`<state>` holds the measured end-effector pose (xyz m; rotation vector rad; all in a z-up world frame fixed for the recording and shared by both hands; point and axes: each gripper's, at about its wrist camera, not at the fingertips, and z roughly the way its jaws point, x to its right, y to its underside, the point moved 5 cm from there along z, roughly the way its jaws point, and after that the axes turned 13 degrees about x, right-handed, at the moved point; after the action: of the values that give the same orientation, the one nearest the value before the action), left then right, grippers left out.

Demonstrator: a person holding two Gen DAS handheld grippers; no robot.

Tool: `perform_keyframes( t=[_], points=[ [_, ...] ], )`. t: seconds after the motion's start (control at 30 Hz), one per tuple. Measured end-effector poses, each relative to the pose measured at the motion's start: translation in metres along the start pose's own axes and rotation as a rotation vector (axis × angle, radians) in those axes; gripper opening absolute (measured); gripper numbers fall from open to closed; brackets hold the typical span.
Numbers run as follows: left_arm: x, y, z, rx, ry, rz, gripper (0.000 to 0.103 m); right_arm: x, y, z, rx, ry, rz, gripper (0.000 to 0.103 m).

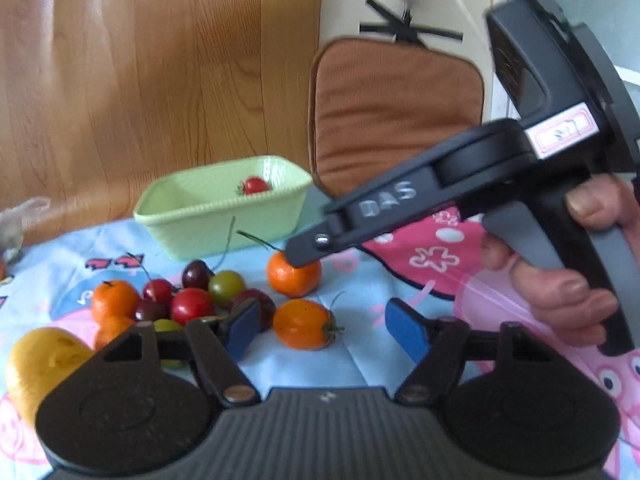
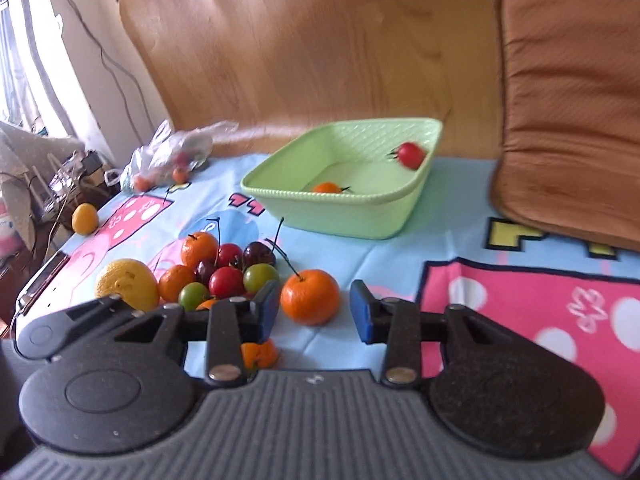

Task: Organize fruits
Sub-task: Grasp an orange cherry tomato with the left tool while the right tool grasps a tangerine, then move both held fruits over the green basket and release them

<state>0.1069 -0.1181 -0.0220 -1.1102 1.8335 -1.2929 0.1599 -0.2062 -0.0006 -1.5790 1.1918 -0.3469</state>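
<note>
The fruits lie mostly in a small heap (image 2: 224,276) on the patterned cloth (image 2: 400,248): small oranges, red and dark cherries with stems, green round ones and a yellow lemon (image 2: 126,284) at the heap's left. One mandarin (image 2: 310,296) sits apart, just right of the heap, and in the right wrist view it stands between the blue pads (image 2: 362,316) of the right gripper (image 2: 314,316); the pads are spread and do not touch it. An orange tomato-shaped fruit (image 1: 306,324) lies in front of the left gripper (image 1: 320,328), whose jaws are also apart, with nothing pinched. Behind the heap is a light green basket (image 2: 320,216), which holds a red tomato (image 2: 411,155) near its far wall and one orange fruit (image 2: 327,188) by the near wall. In the left wrist view a hand (image 1: 576,264) holds the right gripper, whose finger tip is over the mandarin. A brown cushion (image 2: 568,100) leans at the right, and a plastic bag (image 2: 168,156) with small fruits lies at the far left.
</note>
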Motion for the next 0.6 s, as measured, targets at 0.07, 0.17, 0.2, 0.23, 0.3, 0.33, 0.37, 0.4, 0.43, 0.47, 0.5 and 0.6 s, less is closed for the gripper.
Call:
perform_keyframes(
  t=[0.07,0.17,0.2,0.23,0.3,0.33,0.37,0.4,0.43,0.47,0.5,0.6],
  points=[
    [-0.002,0.001,0.003,-0.001,-0.006,-0.012,0.055,-0.001,0.0,0.011,-0.02,-0.013,-0.004,0.042],
    [-0.008,0.003,0.005,-0.011,-0.009,-0.047,0.034,0.001,0.004,0.024,-0.059,-0.065,0.023,0.041],
    [-0.01,0.004,0.002,-0.006,-0.009,-0.064,0.034,0.0,0.007,0.025,-0.067,-0.08,0.034,0.039],
    [-0.011,0.005,-0.002,0.001,-0.003,-0.079,0.034,0.0,0.008,0.023,-0.068,-0.093,0.04,0.038],
    [-0.013,0.006,-0.012,0.031,0.012,-0.102,0.034,-0.003,0.011,0.013,-0.052,-0.09,0.034,0.037],
    [-0.014,0.005,-0.016,0.044,0.018,-0.112,0.034,-0.001,0.009,0.01,-0.043,-0.088,0.037,0.037],
    [-0.016,0.005,-0.02,0.053,0.02,-0.126,0.034,-0.001,0.008,0.004,-0.026,-0.088,0.042,0.037],
    [-0.019,0.003,-0.024,0.061,0.021,-0.142,0.034,-0.001,0.004,-0.001,-0.002,-0.089,0.046,0.037],
    [-0.023,-0.003,-0.026,0.078,0.02,-0.157,0.034,-0.001,-0.001,-0.007,0.028,-0.088,0.05,0.037],
    [-0.028,-0.012,-0.027,0.103,0.013,-0.167,0.034,-0.001,-0.008,-0.012,0.063,-0.09,0.051,0.037],
    [-0.035,-0.023,-0.026,0.129,0.0,-0.178,0.034,-0.002,-0.017,-0.018,0.103,-0.095,0.052,0.037],
    [-0.062,-0.063,-0.005,0.167,-0.039,-0.207,0.034,0.0,-0.05,-0.018,0.231,-0.057,0.042,0.037]
  ],
)
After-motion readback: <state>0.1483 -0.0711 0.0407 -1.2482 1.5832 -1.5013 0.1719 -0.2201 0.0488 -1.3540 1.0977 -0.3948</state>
